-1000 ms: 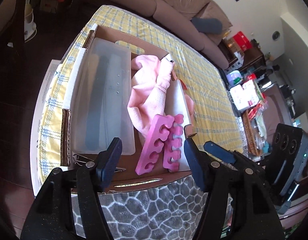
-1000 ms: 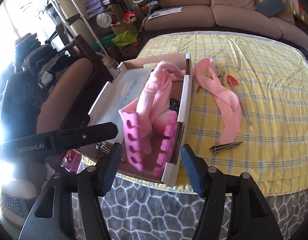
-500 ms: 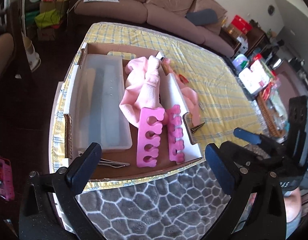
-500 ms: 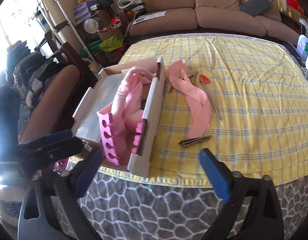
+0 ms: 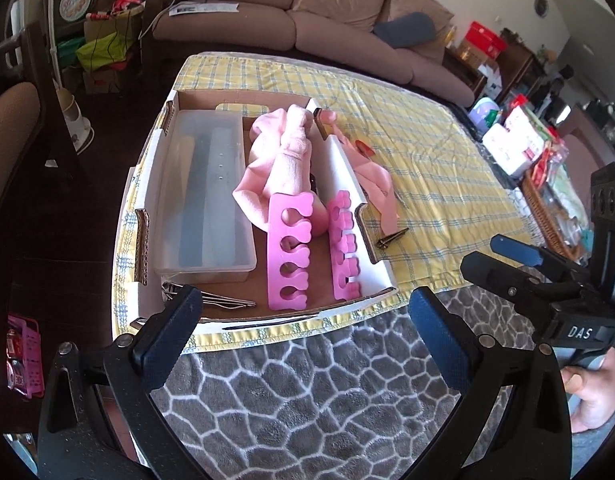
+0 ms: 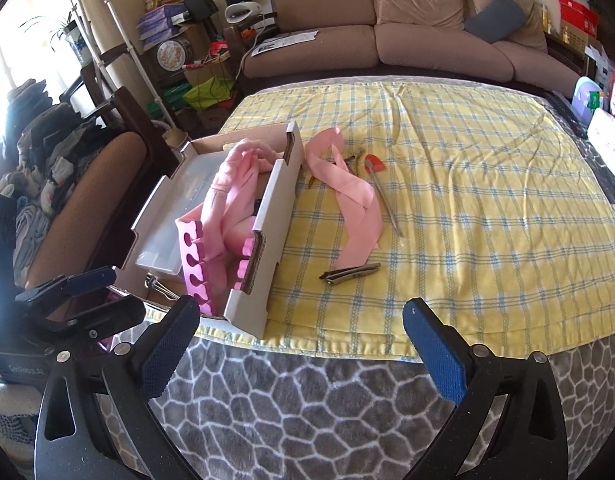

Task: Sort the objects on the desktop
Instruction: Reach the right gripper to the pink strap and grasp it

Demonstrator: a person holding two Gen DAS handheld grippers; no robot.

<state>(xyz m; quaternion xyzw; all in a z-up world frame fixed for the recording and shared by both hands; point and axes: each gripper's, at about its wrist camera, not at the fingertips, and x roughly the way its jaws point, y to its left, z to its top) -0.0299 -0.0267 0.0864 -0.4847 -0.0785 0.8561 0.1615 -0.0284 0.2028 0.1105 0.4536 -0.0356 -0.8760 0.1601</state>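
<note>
A lived-in home living room: brown sofa (image 6: 387, 36), cluttered shelves (image 6: 175, 40), yellow checked cloth (image 6: 467, 200) over a table.

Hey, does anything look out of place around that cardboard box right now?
Yes. A pink ribbon, nail clippers and a thin metal tool lie loose on the yellow cloth outside the cardboard box, unsorted. Nothing looks spilled or damaged.

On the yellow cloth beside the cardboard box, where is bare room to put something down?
The widest bare patch is the checked cloth right of the thin metal tool, toward the sofa side. A smaller patch lies between the nail clipper and the cloth's near edge. Crowded: the strip along the box wall, where the pink ribbon sprawls.
</note>
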